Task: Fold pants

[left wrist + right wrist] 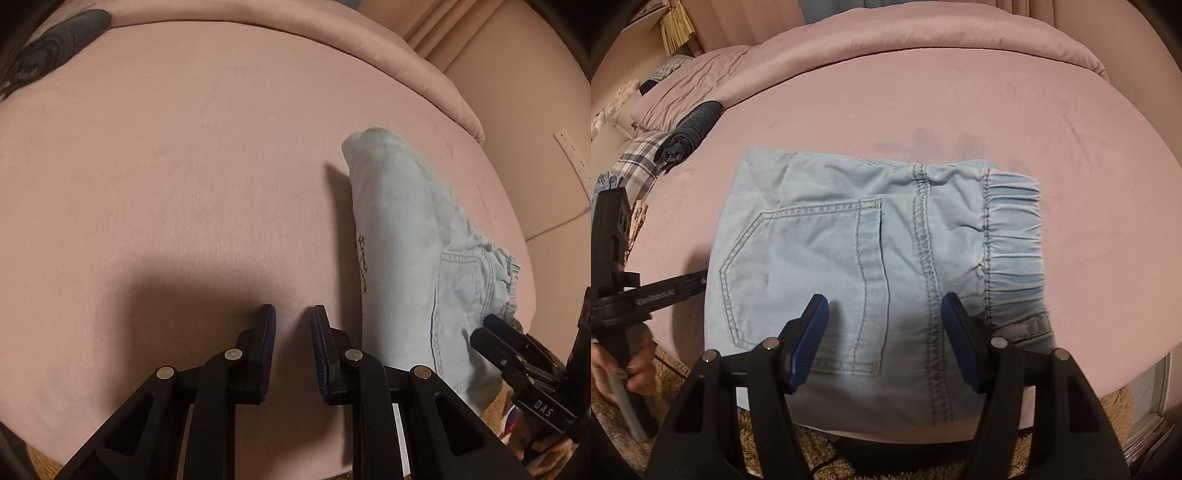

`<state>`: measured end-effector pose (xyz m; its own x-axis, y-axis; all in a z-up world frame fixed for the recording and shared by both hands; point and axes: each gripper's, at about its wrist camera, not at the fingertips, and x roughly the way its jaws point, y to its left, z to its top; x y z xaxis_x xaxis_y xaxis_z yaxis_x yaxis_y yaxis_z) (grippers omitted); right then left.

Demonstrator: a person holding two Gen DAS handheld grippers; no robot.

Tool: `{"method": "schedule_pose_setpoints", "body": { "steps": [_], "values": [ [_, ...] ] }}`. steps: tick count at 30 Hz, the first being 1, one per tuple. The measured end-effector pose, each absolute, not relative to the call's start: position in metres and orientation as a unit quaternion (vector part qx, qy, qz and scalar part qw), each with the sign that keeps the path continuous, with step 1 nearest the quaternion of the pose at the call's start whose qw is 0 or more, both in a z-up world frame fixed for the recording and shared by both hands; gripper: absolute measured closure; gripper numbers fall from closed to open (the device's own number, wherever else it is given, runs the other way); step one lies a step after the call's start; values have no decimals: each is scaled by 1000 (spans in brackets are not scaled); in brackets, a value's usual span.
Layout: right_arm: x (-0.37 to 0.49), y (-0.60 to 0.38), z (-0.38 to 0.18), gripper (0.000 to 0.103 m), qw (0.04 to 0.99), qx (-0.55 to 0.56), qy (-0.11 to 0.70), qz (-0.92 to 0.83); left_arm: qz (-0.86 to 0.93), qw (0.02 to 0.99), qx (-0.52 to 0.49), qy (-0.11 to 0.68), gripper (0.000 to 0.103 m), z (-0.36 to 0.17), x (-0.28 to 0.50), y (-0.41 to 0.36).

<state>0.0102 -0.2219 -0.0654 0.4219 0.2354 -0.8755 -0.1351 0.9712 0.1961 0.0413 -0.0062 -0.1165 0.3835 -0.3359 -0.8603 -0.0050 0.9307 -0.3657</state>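
Note:
Light blue denim pants (871,258) lie folded into a compact rectangle on the pink bed (1071,147), back pocket up, elastic waistband to the right. My right gripper (884,314) is open and empty, hovering over the near part of the pants. In the left wrist view the pants (402,240) lie to the right. My left gripper (293,317) is open with a narrow gap and empty, over bare pink sheet left of the pants. The right gripper (491,328) shows at the right edge there. The left gripper's fingers (698,282) show at the pants' left edge in the right wrist view.
A rolled dark grey garment (689,129) lies at the bed's far left, also seen in the left wrist view (55,44). A plaid cloth (642,158) and pillows lie beyond it. A pink duvet (923,33) is bunched along the far side. Shaggy tan rug (1052,435) lies below the bed edge.

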Motion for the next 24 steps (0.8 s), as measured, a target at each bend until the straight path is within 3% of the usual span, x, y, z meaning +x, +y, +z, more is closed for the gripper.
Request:
{"method": "schedule_pose_setpoints", "body": {
  "steps": [16,24],
  "values": [
    [8,-238,-68,40,839,77,523,128,-94,811,-181,548,83,-119,48,3],
    [7,-244,-68,40,841,83,519,133,-101,828,-201,513,83,-92,38,-4]
  ]
}}
